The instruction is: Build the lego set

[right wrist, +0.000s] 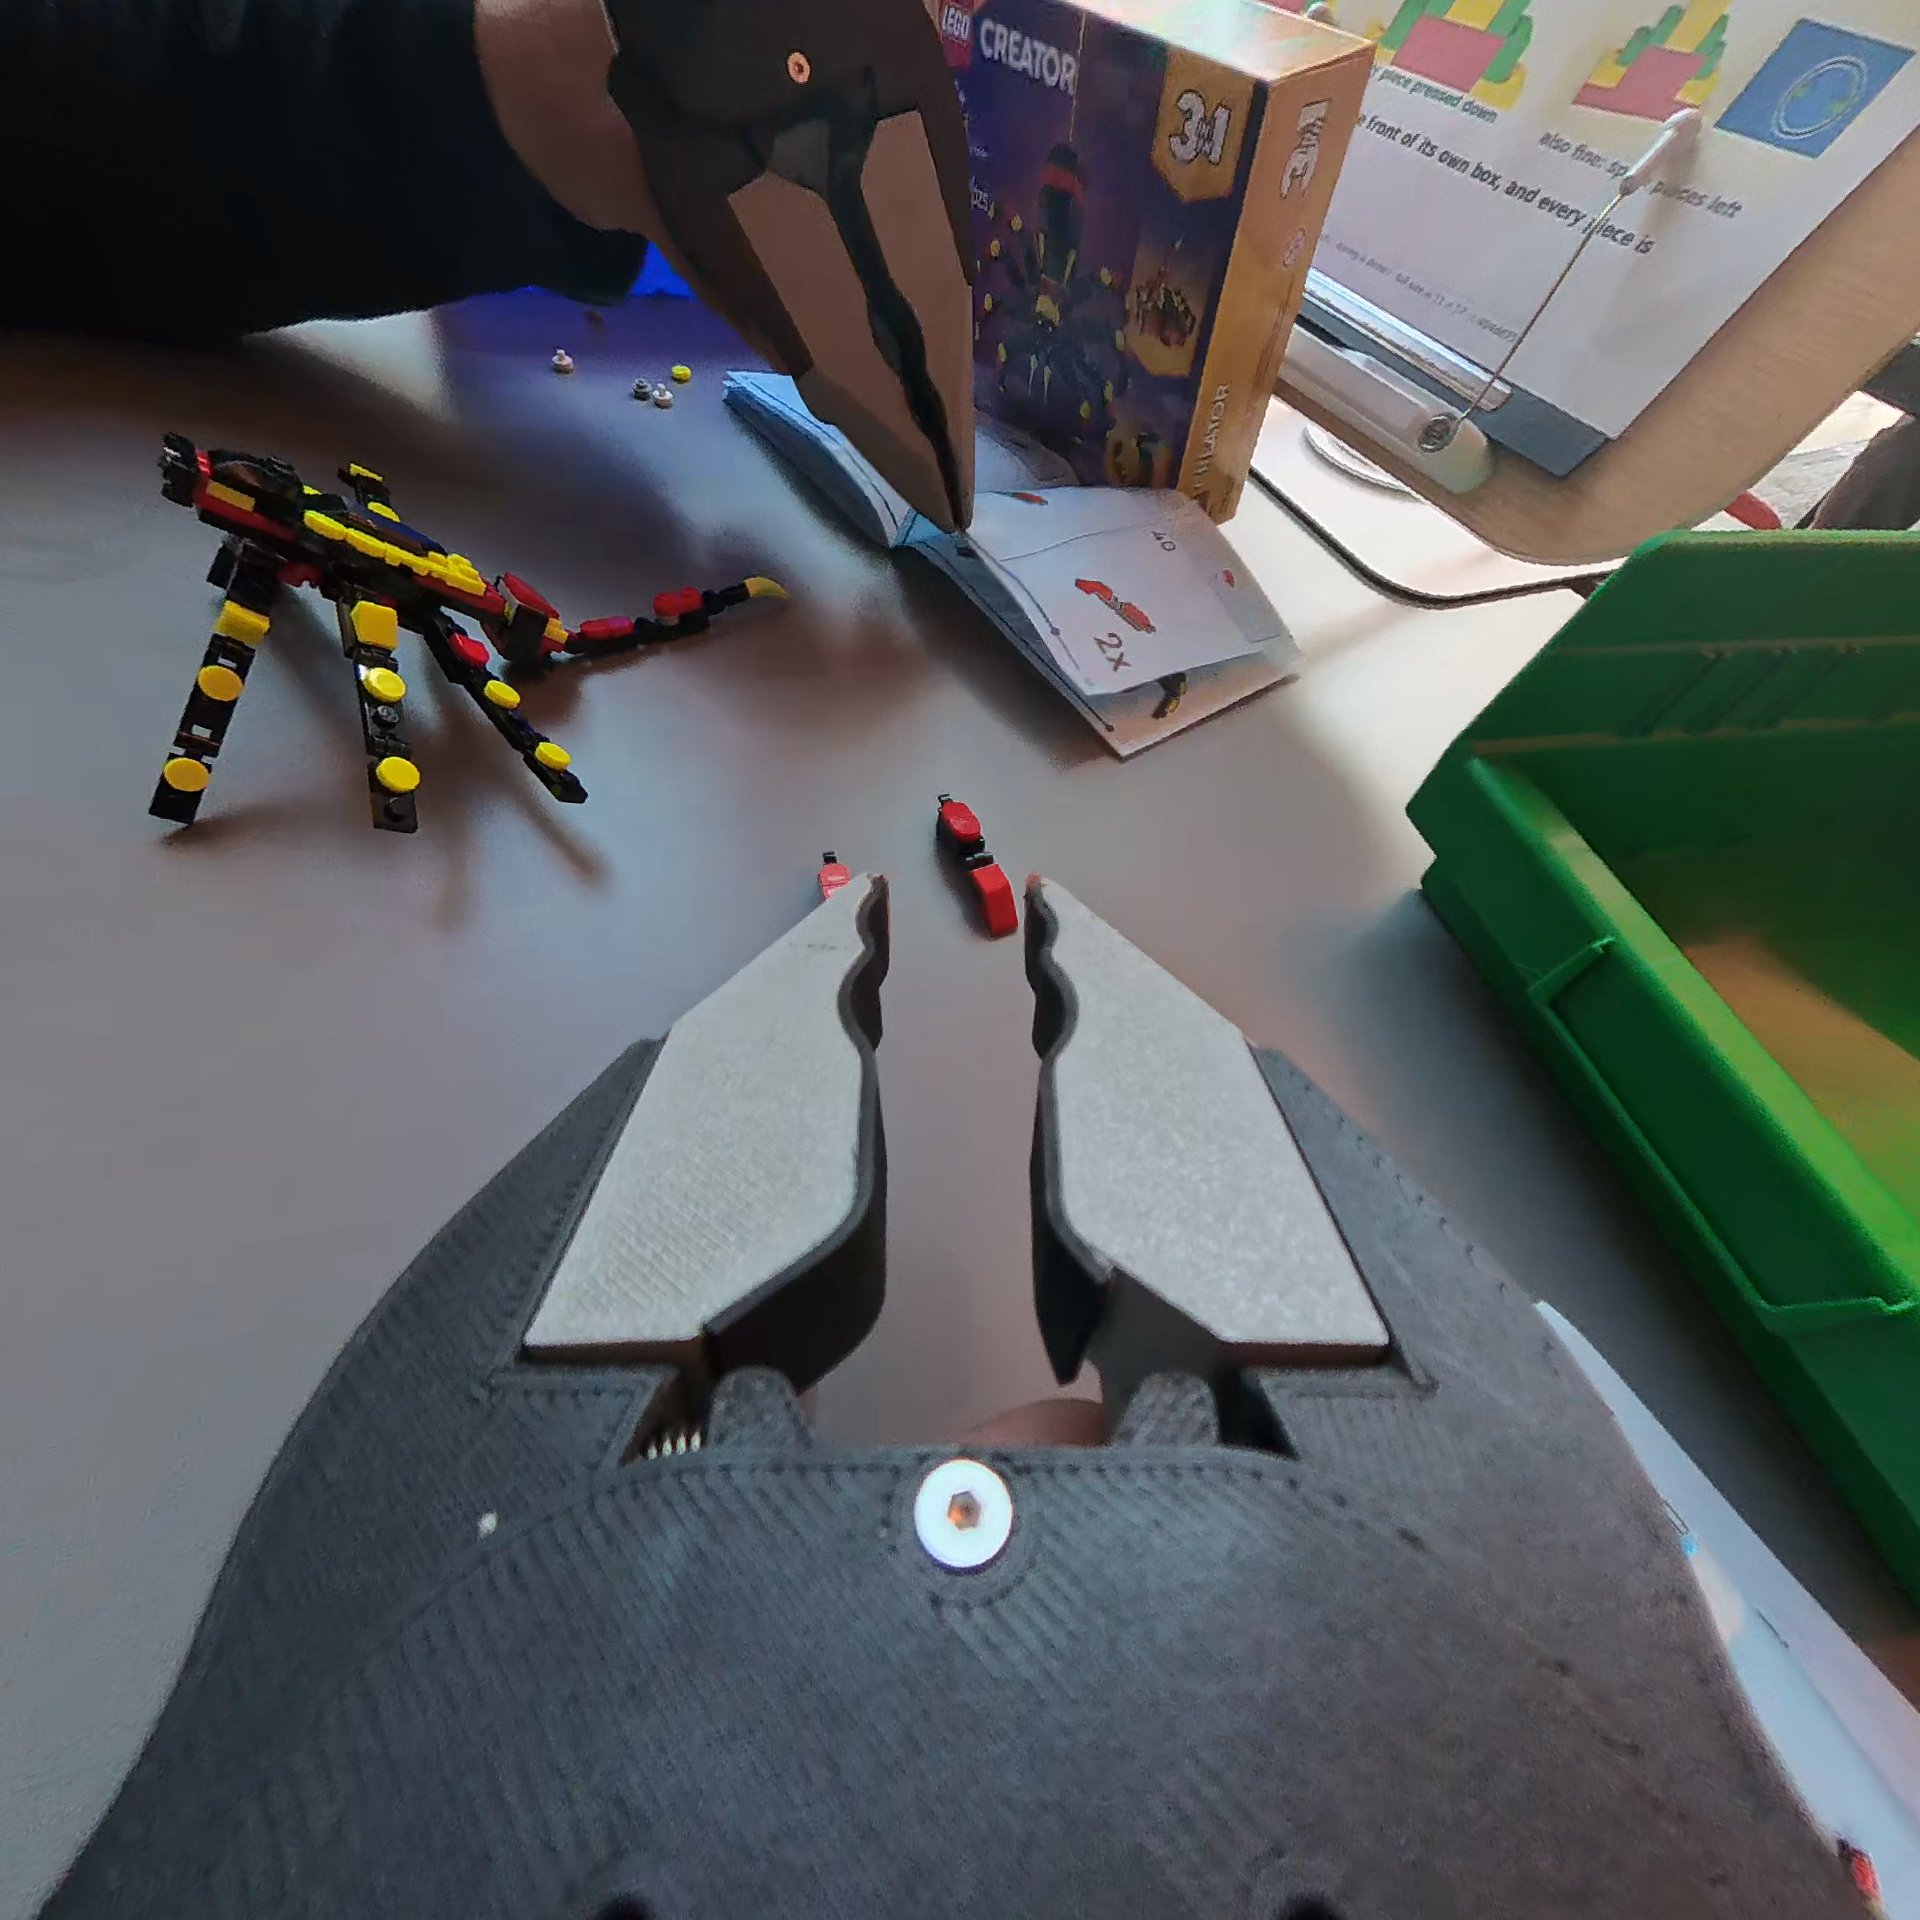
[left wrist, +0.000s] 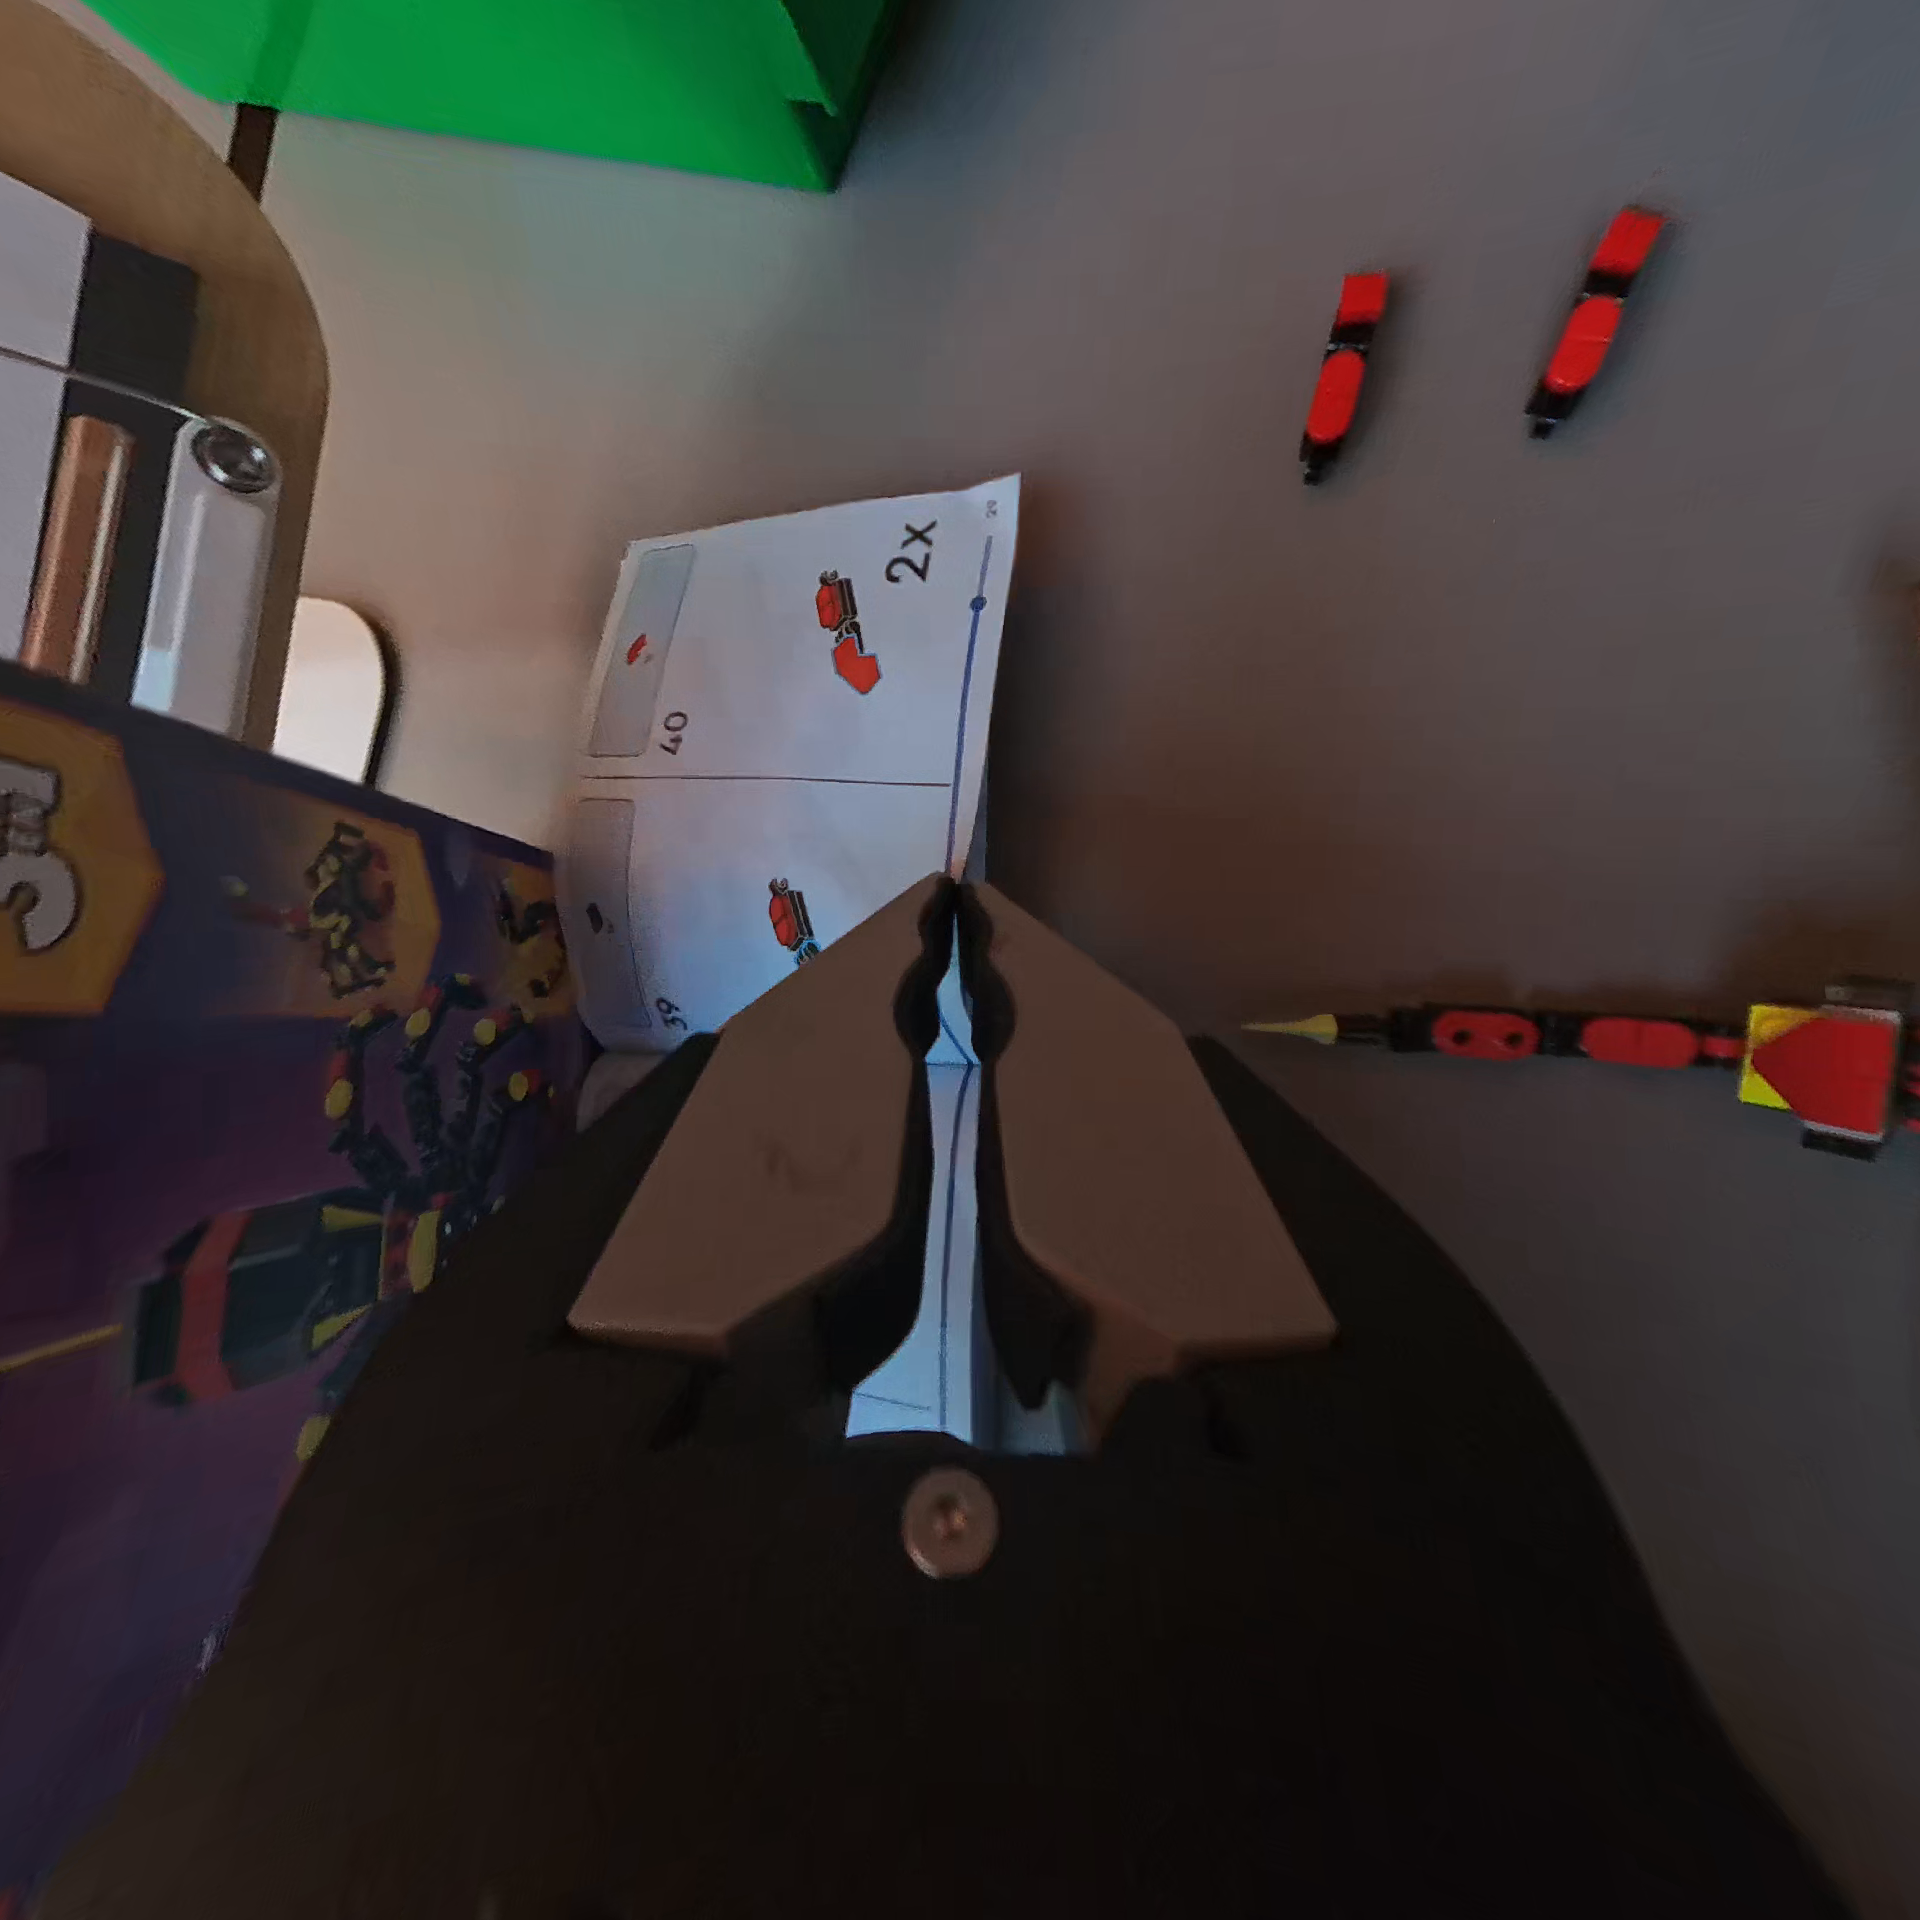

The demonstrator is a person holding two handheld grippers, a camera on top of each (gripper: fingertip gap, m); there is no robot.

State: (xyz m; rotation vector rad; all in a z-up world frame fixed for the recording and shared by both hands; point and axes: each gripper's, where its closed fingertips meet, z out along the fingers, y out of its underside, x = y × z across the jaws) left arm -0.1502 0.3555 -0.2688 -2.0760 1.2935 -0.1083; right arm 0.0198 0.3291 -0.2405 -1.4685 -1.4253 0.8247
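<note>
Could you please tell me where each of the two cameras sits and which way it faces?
Left wrist view: on the left gripper, looking down at the booklet its shut fingers press; only its own fingers show.
Right wrist view: on the right gripper, open, facing across the table; the left gripper and a dark sleeve show.
Shared: booklet, box, red pieces, model, green bin.

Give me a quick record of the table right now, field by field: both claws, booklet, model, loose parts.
left claw: shut, tips pressed on the instruction booklet near its fold
right claw: open, empty, low over the table
model: black, yellow and red creature, standing on its legs, tail toward the booklet
loose parts: two red-and-black sub-assemblies just ahead of the right claw
box: upright behind the booklet
green bin: right side
</note>
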